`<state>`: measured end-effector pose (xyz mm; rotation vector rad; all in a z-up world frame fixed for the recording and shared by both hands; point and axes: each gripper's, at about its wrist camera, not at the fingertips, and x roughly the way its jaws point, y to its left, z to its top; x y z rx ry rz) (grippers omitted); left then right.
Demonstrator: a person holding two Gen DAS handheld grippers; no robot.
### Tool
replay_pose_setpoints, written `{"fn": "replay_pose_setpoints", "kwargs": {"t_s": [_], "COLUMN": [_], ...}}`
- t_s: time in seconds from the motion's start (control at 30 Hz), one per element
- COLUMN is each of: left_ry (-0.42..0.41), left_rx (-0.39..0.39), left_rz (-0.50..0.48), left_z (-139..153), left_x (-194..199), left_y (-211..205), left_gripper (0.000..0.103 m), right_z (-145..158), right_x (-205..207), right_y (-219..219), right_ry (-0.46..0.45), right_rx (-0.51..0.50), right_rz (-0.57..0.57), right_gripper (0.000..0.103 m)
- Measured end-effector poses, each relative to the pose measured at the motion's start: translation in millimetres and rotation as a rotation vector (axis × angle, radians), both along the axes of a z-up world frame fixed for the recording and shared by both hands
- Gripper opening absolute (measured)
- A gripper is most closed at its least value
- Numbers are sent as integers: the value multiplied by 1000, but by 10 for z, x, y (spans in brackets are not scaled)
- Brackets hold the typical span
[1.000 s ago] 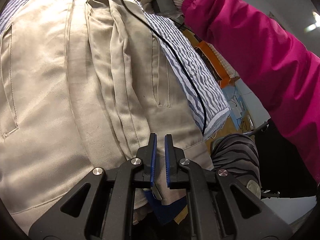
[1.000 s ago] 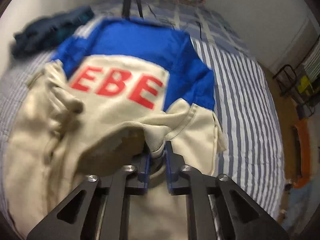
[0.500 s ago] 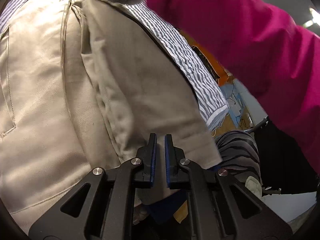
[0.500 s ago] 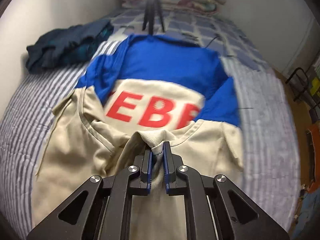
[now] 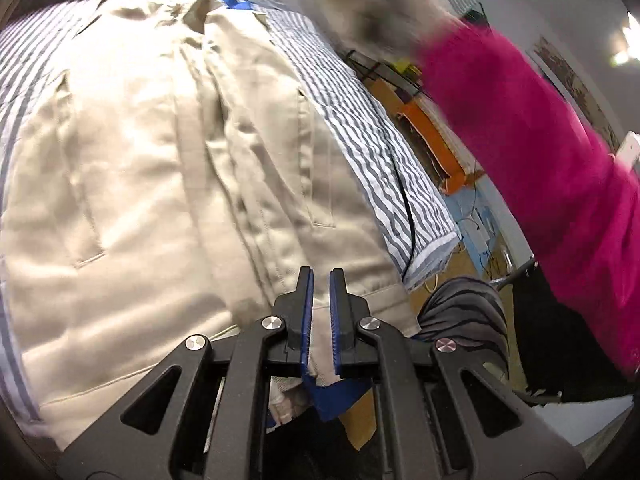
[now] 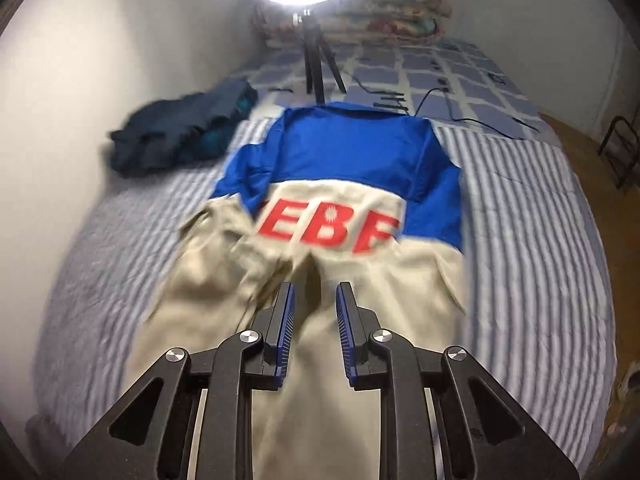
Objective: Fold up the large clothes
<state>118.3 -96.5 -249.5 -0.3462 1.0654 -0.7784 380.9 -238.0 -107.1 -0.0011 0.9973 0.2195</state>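
Observation:
A large beige coverall (image 6: 328, 360) with a blue top and red letters (image 6: 328, 228) lies lengthwise on the striped bed (image 6: 532, 248). Its beige part fills the left wrist view (image 5: 160, 184). My left gripper (image 5: 320, 276) is shut on the coverall's near hem, with beige and blue cloth between its pads. My right gripper (image 6: 314, 292) is open and empty, raised above the beige cloth. The person's pink sleeve (image 5: 540, 152) reaches across the left wrist view.
A dark blue garment (image 6: 180, 132) lies heaped at the far left of the bed by the wall. A tripod (image 6: 318, 64) with a bright ring light stands on the bed past the coverall, with cables (image 6: 440, 100) beside it. The bed's right edge (image 5: 432, 240) drops to the floor.
My right gripper has opened, let go of the beige fold and pulled up and back. The fold has dropped onto the coverall. My left gripper keeps its hold.

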Motion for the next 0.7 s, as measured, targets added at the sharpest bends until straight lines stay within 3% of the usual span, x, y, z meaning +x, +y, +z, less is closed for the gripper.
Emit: {"fn": "replay_pose_setpoints", "kwargs": {"t_s": [0.03,0.1,0.23,0.4,0.43,0.5,0.6,0.7], "left_ry": [11,31,68,52,57,65,56,3], "left_rx": [-6,-24,-55,24,21,39,18,52], "left_rz": [15,67,84,55,53,63,92,107], "left_z": [-13,-36,-71,-131,-155,-235,-207,-119], "left_x": [26,81,180,230,243,287,231,72], "left_y": [46,162,94,-199,-218,-255,-164,-73], "left_gripper": [25,39,39,39,31,0,0,0], "right_z": [64,176,124,-207,-282,-407,-550,-708], "right_x": [-154,-549,-1245,-1644,-1628,-1589,-1512,-1368], "right_y": [-52,-164,-327,-490,-558,-649,-647,-526], "right_ry": [-2,-7,12,28,41,50,68,85], "right_rx": [11,34,68,11,36,53,91,72], "right_rz": [9,26,21,-61,-81,-119,-122,-87], "right_gripper": [20,20,20,20,20,20,20,20]}}
